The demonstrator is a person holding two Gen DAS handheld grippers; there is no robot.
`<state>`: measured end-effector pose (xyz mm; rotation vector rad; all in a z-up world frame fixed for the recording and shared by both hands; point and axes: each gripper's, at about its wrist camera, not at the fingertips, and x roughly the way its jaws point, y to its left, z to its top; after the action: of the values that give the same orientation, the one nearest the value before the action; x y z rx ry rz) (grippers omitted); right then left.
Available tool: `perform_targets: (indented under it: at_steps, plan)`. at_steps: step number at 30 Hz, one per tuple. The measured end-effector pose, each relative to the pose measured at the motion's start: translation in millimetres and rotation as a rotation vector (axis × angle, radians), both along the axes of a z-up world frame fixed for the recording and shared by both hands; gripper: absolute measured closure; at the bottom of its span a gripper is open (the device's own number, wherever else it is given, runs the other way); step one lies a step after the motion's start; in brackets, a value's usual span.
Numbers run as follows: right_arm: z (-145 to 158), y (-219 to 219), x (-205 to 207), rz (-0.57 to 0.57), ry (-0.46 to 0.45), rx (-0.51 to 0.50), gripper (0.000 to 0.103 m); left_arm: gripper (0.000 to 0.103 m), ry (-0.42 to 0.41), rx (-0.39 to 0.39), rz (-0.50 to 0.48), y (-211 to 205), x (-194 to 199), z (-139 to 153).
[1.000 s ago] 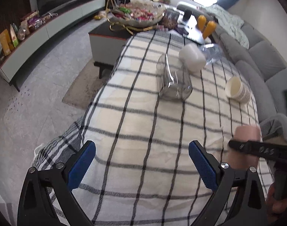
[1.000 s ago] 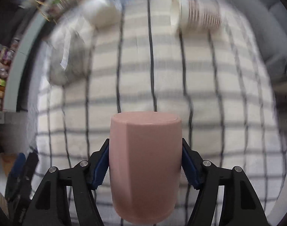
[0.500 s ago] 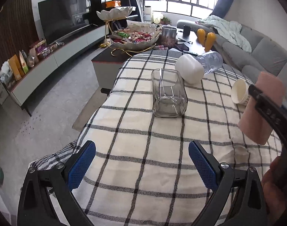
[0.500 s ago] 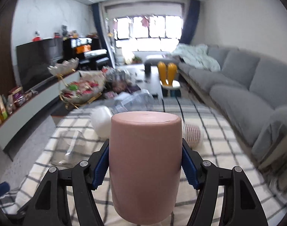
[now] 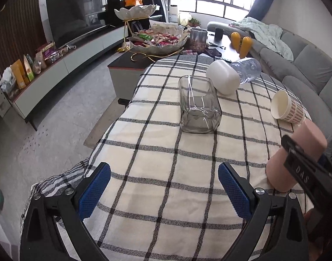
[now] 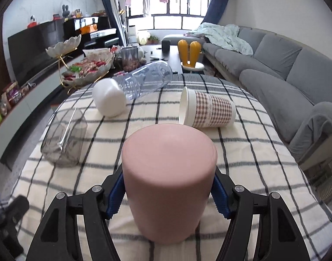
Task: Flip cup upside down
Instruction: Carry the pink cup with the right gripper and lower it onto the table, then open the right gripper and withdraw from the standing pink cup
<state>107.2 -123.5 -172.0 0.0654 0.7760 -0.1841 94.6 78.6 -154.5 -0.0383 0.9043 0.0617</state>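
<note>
My right gripper (image 6: 169, 193) is shut on a pink cup (image 6: 169, 174), its closed base facing up and away from me. In the left wrist view the pink cup (image 5: 296, 152) is tilted at the right edge, its lower end at or just above the checked tablecloth (image 5: 166, 163); whether it touches is unclear. My left gripper (image 5: 163, 187) is open and empty over the near part of the cloth, left of the cup.
A clear glass jar (image 5: 198, 104) lies on its side mid-table. Behind it lie a white cup (image 5: 222, 77) and a plastic bottle (image 5: 246, 69). A checked paper cup (image 5: 285, 108) lies at the right. A grey sofa (image 6: 285, 69) borders the right.
My right gripper swung from pointing down at the table to level, then lowered the pink cup toward the cloth, base up. My left gripper stayed open and tilted up slightly.
</note>
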Motion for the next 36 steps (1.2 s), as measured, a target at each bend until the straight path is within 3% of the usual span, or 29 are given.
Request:
perform_targets:
  at_steps: [4,7,13,27,36]
  plan:
    - [14,4,-12,0.002,0.015,-0.007,0.033,0.002,-0.002,0.001,-0.01,-1,-3,2]
    - [18,7,-14,0.011,0.004,-0.015,0.019,0.002,-0.015,0.007,-0.018,-3,-5,6]
    - [41,4,-32,-0.003,-0.012,-0.025,0.016,0.002,-0.049,0.012,-0.038,-4,-17,25]
    - [153,-29,-135,-0.088,-0.084,-0.027,0.004,0.0,-0.227,-0.03,-0.092,-20,-85,106]
    - [168,-45,-164,-0.117,-0.084,0.036,0.004,0.0,-0.275,-0.022,-0.117,-32,-107,137]
